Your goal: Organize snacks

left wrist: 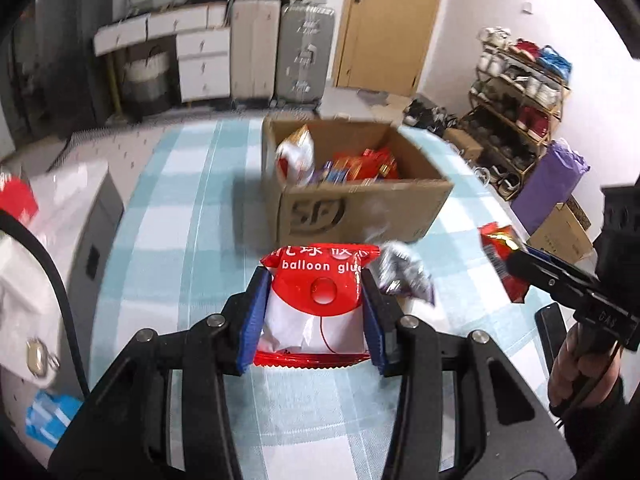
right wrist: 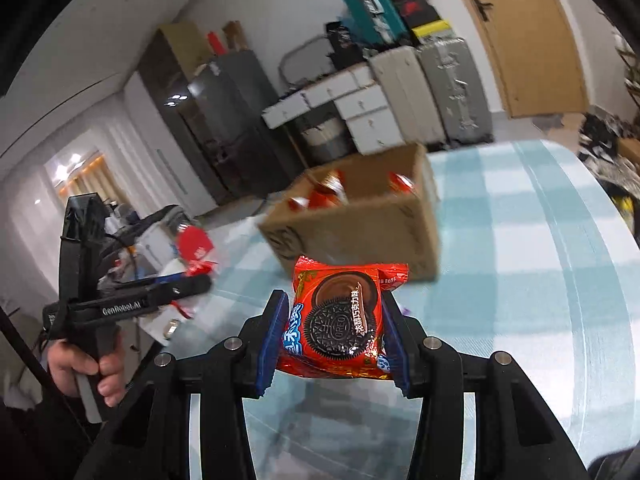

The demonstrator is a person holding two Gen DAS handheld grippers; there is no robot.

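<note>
- 2 grippers in view, each clamped on 1 packet.
- Left gripper (left wrist: 314, 312): blue pads pressed on 1 red-and-white packet (left wrist: 318, 300) printed "balloon glue", held above the checked tabletop (left wrist: 180, 200).
- 1 purple-and-silver wrapper (left wrist: 406, 276) just right of that packet; whether it lies on the tabletop cannot be told.
- 1 open cardboard box (left wrist: 360, 212) on the tabletop beyond, holding several snack packets; count unclear.
- Right gripper (right wrist: 336, 334): pads clamped on 1 red Oreo packet (right wrist: 340, 320), held above the tabletop, near the box.
</note>
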